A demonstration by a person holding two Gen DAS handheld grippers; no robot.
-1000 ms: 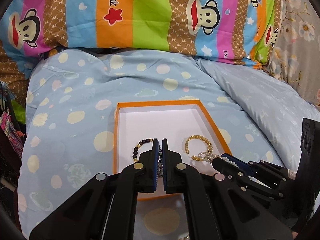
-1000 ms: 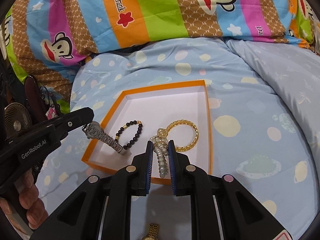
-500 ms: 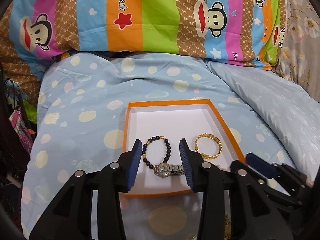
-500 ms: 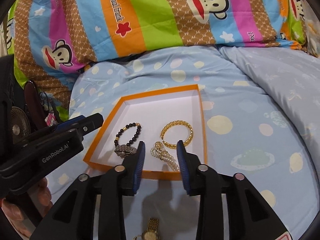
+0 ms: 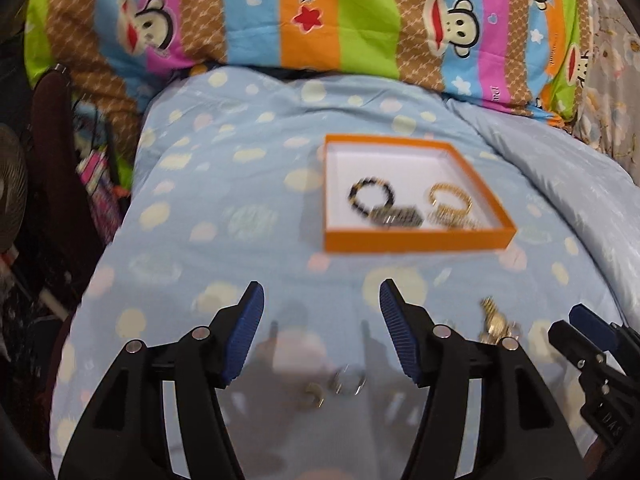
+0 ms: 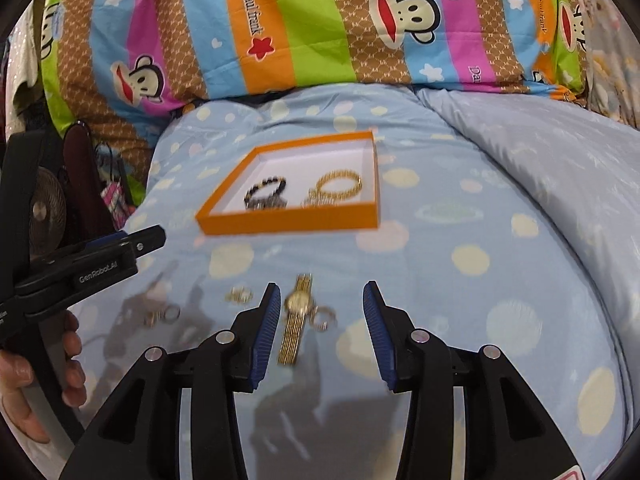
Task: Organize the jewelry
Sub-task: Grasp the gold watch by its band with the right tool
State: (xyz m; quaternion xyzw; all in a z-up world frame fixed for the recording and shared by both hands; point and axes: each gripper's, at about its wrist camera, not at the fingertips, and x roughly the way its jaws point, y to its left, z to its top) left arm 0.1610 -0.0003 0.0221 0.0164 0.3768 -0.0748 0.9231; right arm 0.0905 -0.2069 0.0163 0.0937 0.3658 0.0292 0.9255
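Note:
An orange-rimmed box point(image 5: 416, 240) point(image 6: 288, 222) lies on the blue spotted quilt. Inside are a black bead bracelet point(image 5: 370, 198) point(image 6: 266, 190), a silver watch point(image 5: 396, 218), a gold bangle point(image 5: 448, 198) point(image 6: 340, 184) and pearls, blurred. A gold watch point(image 6: 296, 316) point(image 5: 494, 320) lies on the quilt between my right gripper's open fingers. Small rings point(image 6: 164, 314) point(image 5: 348, 382) lie nearby. My left gripper point(image 5: 320, 328) is open and empty above the rings. My right gripper point(image 6: 318, 328) is open and empty.
A striped monkey-print pillow point(image 5: 320, 12) lies behind the box. A fan point(image 6: 44, 212) and clutter stand off the quilt's left edge. A plain pale-blue fold of quilt point(image 6: 560, 168) rises on the right.
Both grippers let go of the silver watch and the pearls in the box, opened wide, and pulled back toward the near quilt. The gold watch and rings came into view.

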